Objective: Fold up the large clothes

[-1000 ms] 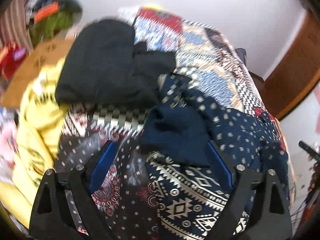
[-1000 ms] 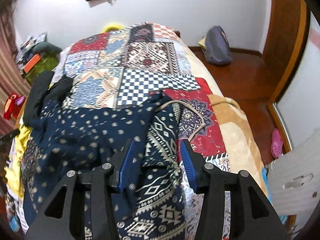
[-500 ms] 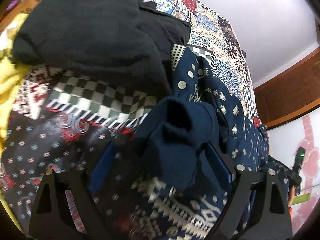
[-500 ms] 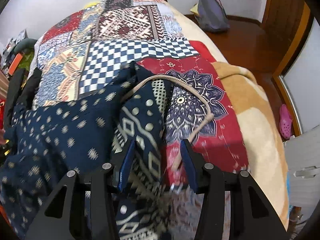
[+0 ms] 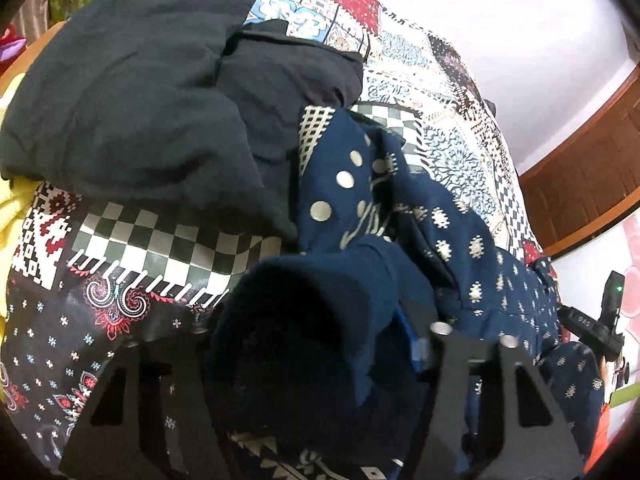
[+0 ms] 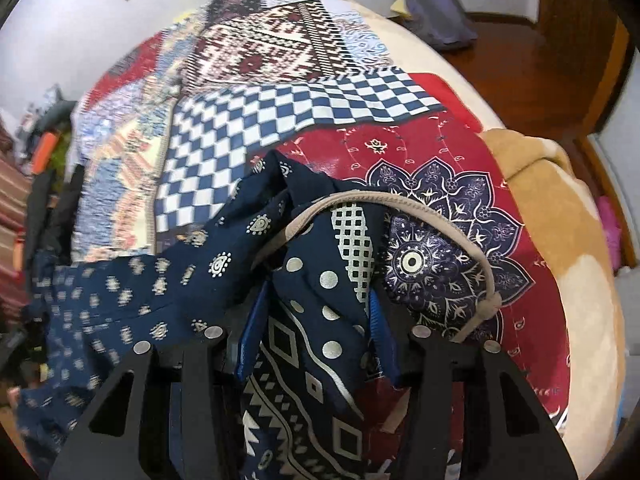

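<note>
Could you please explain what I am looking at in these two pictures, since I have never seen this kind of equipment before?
No robot here: a person holds a two-fingered tool in each hand, with a wide-angle camera on each looking along its fingers. One picture is from the left tool, the other from the right tool. Below is a bed with a patchwork bedspread. A navy patterned garment lies on it, beside a black garment. The left tool has just been closing around a bunched navy sleeve end; the right tool is gripping a printed fold of the same garment.
</note>
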Available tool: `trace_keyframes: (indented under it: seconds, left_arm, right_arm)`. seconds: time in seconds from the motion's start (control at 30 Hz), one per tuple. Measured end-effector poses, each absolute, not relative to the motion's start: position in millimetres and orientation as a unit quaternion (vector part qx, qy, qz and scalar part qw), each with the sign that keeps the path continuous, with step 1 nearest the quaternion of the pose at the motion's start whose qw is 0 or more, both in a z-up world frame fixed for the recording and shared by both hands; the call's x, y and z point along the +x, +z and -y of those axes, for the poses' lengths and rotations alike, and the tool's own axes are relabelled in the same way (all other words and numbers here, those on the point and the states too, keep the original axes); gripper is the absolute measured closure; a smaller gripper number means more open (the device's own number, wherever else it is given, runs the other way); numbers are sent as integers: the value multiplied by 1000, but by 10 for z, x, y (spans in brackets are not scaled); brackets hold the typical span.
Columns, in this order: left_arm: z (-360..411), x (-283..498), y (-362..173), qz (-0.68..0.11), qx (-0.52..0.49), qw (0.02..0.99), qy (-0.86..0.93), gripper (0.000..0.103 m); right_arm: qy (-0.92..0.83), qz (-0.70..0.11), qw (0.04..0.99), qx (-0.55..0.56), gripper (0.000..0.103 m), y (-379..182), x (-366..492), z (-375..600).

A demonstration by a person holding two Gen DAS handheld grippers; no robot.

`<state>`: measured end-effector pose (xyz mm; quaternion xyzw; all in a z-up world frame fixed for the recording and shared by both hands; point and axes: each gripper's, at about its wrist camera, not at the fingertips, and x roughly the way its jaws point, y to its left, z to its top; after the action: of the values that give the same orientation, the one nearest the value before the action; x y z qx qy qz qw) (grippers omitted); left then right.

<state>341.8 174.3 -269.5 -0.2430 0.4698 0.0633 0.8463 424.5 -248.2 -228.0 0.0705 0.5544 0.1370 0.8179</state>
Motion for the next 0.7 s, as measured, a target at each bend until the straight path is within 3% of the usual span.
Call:
trace_keyframes:
  seconds: [0.03,0.07,0.13,0.17,0.33,0.7]
  left_arm:
    - [-1719,3386,-2661,-468,-237,849,63,59]
    - [-1698,3394,-2630,-469,-231,850,61,68]
    - [-1630,3364,-2550,-474,-211,854,42,84]
    - [-1604,3309,-2503,-476,-204,855,33,86]
    - [-1416,3239,-2137,-462,-142,875,13,90]
    - [-1306,3258,-1072,-373,-109,921,-15,91]
  right_arm:
    - [132,-553,820,59,67,-2274,4229,2436]
    - [134,-554,820,47,81,-2268,4207,2386]
    - [144,-556,818,37,89,-2236,4156,2314]
    - [143,-549,823,21,92,-2183,4117,2278]
    - [163,-507,846,17,95,-1774,3919,2287]
    - [173,-382,907,-22,97,-724,3591,2139]
